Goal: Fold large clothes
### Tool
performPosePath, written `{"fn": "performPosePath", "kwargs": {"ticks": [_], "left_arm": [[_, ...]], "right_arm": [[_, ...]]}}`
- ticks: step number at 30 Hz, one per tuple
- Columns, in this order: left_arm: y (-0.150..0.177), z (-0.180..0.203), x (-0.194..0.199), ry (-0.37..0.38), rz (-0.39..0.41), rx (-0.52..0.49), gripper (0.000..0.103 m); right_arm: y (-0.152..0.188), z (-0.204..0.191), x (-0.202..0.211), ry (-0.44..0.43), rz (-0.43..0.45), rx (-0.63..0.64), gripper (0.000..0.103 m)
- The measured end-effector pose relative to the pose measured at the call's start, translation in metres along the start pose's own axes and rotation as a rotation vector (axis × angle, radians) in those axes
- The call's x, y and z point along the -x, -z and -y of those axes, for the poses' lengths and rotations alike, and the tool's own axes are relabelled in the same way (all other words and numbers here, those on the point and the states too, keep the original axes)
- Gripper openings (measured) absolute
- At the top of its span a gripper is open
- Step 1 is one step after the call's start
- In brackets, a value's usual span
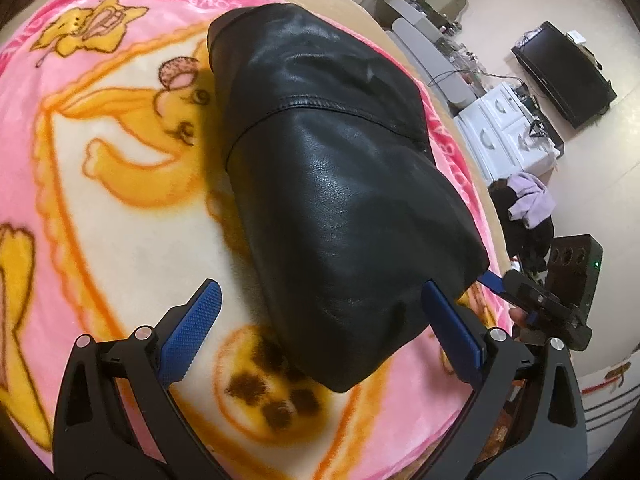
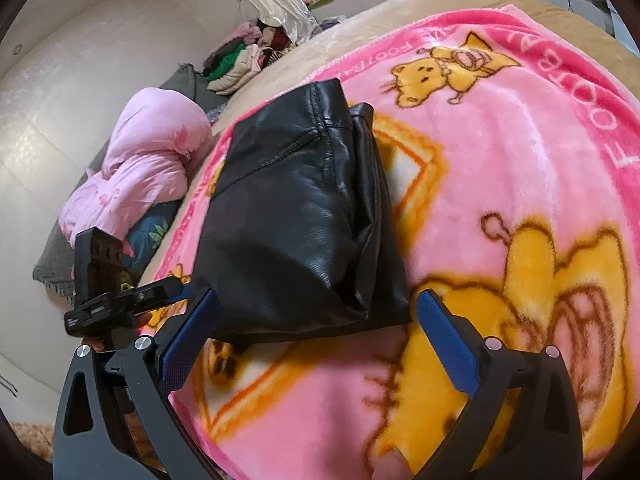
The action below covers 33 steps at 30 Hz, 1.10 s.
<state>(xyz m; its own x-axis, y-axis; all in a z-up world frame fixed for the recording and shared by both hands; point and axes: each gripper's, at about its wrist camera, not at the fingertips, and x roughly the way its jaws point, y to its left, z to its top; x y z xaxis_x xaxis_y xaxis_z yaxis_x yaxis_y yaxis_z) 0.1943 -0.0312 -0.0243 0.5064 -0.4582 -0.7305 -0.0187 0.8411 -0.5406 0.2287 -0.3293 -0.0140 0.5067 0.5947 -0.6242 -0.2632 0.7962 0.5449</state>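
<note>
Jaws stand wide apart on both grippers, and nothing is clamped in either. In the left wrist view the left gripper (image 1: pixel 320 320) hangs over the near end of the jacket (image 1: pixel 328 184), its blue fingers (image 1: pixel 192 332) flanking that end without pressing on it. At three o'clock from it the right gripper (image 1: pixel 520 284) shows, a blue finger tip just beside the jacket's edge. In the right wrist view the right gripper (image 2: pixel 316 320) has the jacket's (image 2: pixel 296 216) near edge between its spread fingers (image 2: pixel 188 340), apart from the leather as far as I can tell. The left gripper (image 2: pixel 120 300) shows at nine o'clock.

The jacket, black leather, lies as a compact folded bundle on a pink blanket (image 1: pixel 100 200) printed with yellow cartoon bears. It runs from the grippers toward twelve o'clock, with layered edges showing along one side in the right wrist view.

Farther off, the left wrist view shows a white drawer unit (image 1: pixel 508 128) and a dark television (image 1: pixel 568 72) at two o'clock. The right wrist view shows a pink quilt (image 2: pixel 148 160) at ten o'clock and a pile of clothes (image 2: pixel 240 60) at eleven.

I judge the fold finished or nearly so, with this the release step. The next move likely calls for lifting both grippers clear without catching the leather, then perhaps squaring the loose layered edge.
</note>
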Motion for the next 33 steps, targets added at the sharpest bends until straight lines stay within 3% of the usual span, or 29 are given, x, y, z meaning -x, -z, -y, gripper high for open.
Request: {"fn": "performPosePath", "kwargs": {"ticks": [2, 6, 10, 17, 21, 25, 33], "left_arm": [[0.0, 0.0, -0.005, 0.007, -0.002, 0.016, 0.094], [-0.001, 0.005, -0.017, 0.023, -0.035, 0.021, 0.094], [-0.003, 0.009, -0.026, 0.024, -0.057, 0.02, 0.094], [-0.009, 0.01, -0.036, 0.017, -0.072, 0.026, 0.094], [-0.013, 0.011, -0.044, 0.008, -0.079, 0.025, 0.094], [-0.019, 0.008, -0.054, 0.006, -0.089, 0.037, 0.095], [-0.028, 0.002, -0.063, 0.032, -0.126, 0.05, 0.095]], "right_arm": [[-0.004, 0.004, -0.003, 0.007, 0.005, -0.023, 0.098], [-0.012, 0.013, -0.01, -0.072, -0.016, -0.067, 0.098], [-0.019, 0.021, -0.024, 0.013, -0.062, -0.056, 0.098], [-0.018, 0.037, -0.045, -0.077, -0.128, -0.103, 0.098], [-0.02, 0.04, -0.058, -0.087, -0.157, -0.092, 0.097], [-0.021, 0.042, -0.066, -0.138, -0.165, -0.098, 0.076], [-0.022, 0.041, -0.077, -0.17, -0.173, -0.101, 0.075]]}}
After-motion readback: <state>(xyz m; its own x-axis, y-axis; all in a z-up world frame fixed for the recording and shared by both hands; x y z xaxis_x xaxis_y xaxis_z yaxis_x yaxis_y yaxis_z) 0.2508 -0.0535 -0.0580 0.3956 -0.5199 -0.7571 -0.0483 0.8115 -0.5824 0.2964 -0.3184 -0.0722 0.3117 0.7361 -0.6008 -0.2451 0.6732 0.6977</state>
